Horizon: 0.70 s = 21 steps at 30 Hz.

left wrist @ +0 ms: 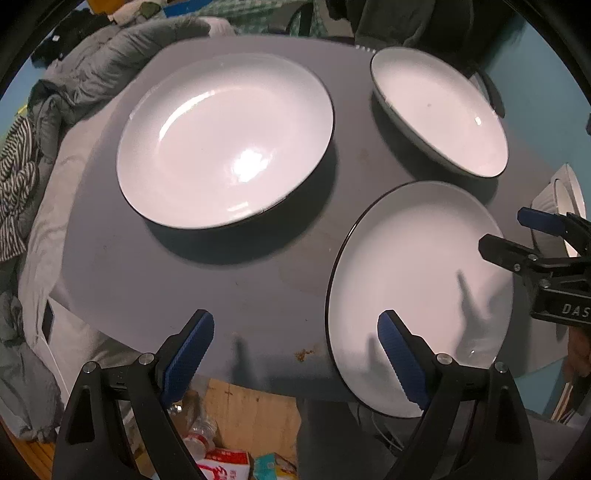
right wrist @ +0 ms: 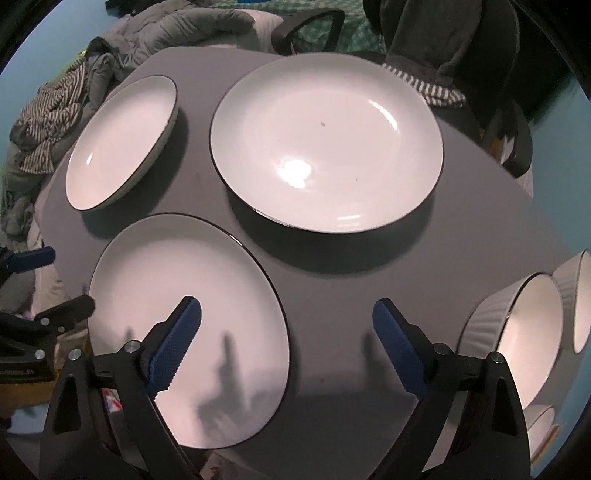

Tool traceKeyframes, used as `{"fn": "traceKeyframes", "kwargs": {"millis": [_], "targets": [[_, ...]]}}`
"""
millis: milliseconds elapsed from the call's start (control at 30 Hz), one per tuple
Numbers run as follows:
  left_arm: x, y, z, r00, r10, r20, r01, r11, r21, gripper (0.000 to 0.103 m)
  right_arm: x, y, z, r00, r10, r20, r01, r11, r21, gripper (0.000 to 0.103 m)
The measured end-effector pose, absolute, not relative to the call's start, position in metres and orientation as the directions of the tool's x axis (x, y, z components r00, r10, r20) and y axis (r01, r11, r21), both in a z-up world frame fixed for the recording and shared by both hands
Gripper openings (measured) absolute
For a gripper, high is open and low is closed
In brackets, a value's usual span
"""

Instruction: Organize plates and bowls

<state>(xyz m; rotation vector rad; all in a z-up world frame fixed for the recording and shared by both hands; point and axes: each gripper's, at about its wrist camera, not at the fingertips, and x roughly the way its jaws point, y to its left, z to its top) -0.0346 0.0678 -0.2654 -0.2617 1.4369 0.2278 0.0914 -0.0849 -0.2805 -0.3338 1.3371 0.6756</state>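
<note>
**White dishes, grey everything else**

So the three plates [right wrist: 325, 144] are all showing up glossy white with a thin dark line running round the rim. The tabletop [right wrist: 332, 295] is looking flat matte grey, with a small brownish stain [left wrist: 304, 354] sitting near its edge. The ribbed bowls [right wrist: 517, 325] are reading white too, ridged on the outside. Both the left gripper [left wrist: 295, 354] and the right gripper [right wrist: 286, 347] are sporting black frames with textured blue pads. In the background a striped cloth [right wrist: 48, 118] is showing grey and white, and the puffy jacket [right wrist: 177, 29] is looking grey against teal walls.
</note>
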Motion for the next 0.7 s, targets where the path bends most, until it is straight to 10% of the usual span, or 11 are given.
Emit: {"fn": "traceKeyframes", "kwargs": {"millis": [333,700], "targets": [[-0.034,0.082,-0.289,0.074,-0.118,-0.990,-0.371,0.918,-0.137,0.075,0.086,-0.092,-0.295,-0.024,0.283,-0.959,-0.604,0.760,0.239,0.074],[-0.032,0.104,-0.301,0.053,-0.174,-0.983,-0.407,0.896,-0.181,0.047,0.086,-0.095,-0.306,-0.100,0.286,-0.953,-0.594,0.751,0.288,0.025]]}}
